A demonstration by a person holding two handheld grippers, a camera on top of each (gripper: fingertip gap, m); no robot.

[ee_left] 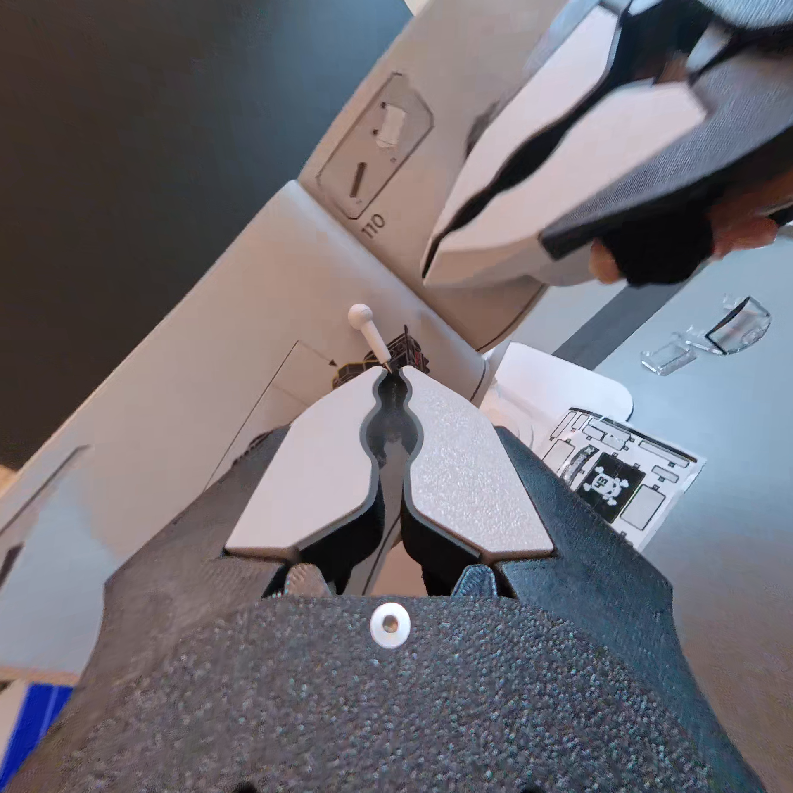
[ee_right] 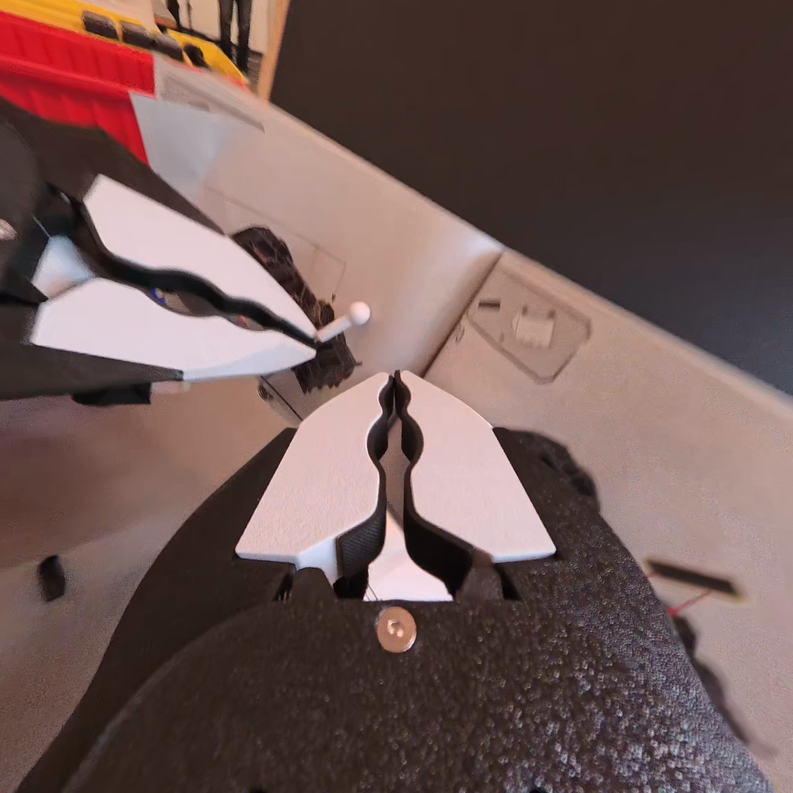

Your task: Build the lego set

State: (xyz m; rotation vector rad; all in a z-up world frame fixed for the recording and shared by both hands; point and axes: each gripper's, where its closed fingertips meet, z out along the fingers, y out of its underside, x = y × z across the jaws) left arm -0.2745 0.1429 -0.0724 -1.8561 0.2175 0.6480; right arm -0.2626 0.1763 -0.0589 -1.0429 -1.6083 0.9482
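My left gripper (ee_left: pixel 391 370) is shut on the thin end of a small white lever piece with a ball tip (ee_left: pixel 364 327), held up over the open instruction booklet (ee_left: pixel 240 326). It also shows in the right wrist view (ee_right: pixel 315 341), with the lever (ee_right: pixel 349 319) sticking out to the right. My right gripper (ee_right: pixel 394 377) is shut with nothing visible between its fingers, just below and right of the lever. In the left wrist view it (ee_left: pixel 429 261) hangs at the upper right, held by a gloved hand (ee_left: pixel 656 253).
A sticker sheet (ee_left: pixel 618 476) and two clear pieces (ee_left: pixel 729 330) (ee_left: pixel 667 358) lie on the grey table at the right. A red and yellow box (ee_right: pixel 73 73) stands at the far left. A small black piece (ee_right: pixel 51 577) lies on the table. My hands' fingertips stand some 5 cm from each other.
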